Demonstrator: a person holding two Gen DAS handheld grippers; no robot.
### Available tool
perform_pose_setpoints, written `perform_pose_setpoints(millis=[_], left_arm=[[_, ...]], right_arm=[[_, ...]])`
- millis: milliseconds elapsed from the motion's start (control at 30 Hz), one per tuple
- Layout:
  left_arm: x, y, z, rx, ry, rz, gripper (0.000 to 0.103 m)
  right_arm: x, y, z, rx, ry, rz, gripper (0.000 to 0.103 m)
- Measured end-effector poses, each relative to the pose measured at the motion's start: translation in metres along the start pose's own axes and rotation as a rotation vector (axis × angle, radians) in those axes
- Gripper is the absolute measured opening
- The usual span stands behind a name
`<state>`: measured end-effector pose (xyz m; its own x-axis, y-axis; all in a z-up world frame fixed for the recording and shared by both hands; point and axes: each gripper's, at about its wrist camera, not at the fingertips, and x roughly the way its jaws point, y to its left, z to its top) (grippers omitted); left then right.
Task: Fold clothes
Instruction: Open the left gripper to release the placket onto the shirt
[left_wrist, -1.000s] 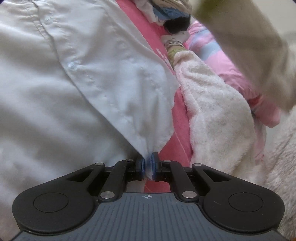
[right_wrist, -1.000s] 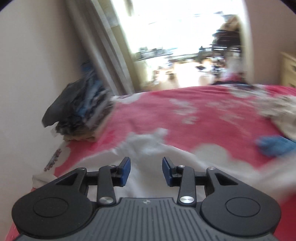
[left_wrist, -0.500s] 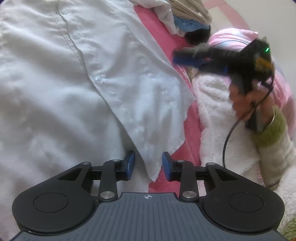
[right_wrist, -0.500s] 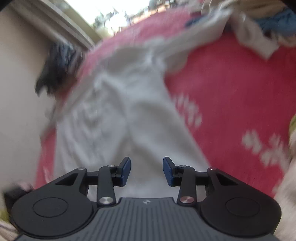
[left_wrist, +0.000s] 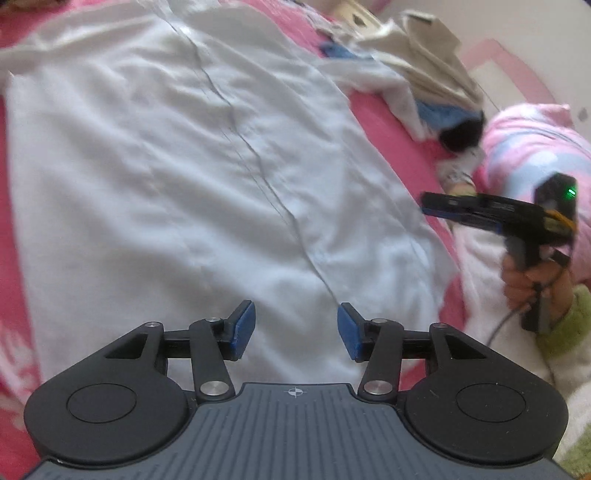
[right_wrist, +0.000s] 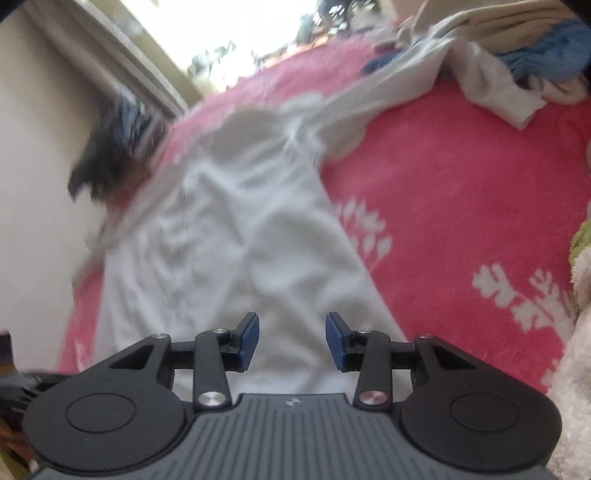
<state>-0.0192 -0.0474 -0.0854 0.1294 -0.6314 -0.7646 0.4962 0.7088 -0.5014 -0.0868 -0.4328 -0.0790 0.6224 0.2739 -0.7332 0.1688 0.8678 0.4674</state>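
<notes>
Shirt (left_wrist: 207, 177) flat, blurry clothes heap (left_wrist: 424, 74) beyond

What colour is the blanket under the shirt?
Pink-red with white leaf-like motifs; clearest in the right wrist view.

My left wrist camera looks forward along its own fingers and steeply down onto the white shirt (left_wrist: 207, 177), close above its lower hem, with the button placket running away up the frame. At its right edge it catches my right gripper (left_wrist: 428, 205) from the side. My right wrist camera sits just as low over the same shirt (right_wrist: 236, 240), facing up its length toward the bright window (right_wrist: 236, 33) and the wall. Both views share the shirt, the pink blanket (right_wrist: 461, 192) and the heap of clothes (left_wrist: 424, 74) beyond.
</notes>
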Motion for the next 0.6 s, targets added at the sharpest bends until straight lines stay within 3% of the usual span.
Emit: perform_pose_setpoints(millis=[33,233,467,600], left_arm=[[0.0,0.001,0.004,-0.003,-0.017,0.02,0.049],[0.007,0.014,0.023,-0.099,-0.078,0.09,0.049],[0.016,0.011,0.03,-0.137,-0.088,0.098,0.049],[0.014,0.01,0.03,-0.13,-0.092,0.113,0.049]], right_arm=[[-0.002,-0.003,0.002,0.022,-0.016,0.003,0.043],[0.022,-0.026,0.0,0.145,0.075,-0.114,0.042],[0.02,-0.029,-0.002,0.183,0.021,-0.1,0.043],[0.007,-0.034,0.021,0.188,-0.038,-0.108,0.043]])
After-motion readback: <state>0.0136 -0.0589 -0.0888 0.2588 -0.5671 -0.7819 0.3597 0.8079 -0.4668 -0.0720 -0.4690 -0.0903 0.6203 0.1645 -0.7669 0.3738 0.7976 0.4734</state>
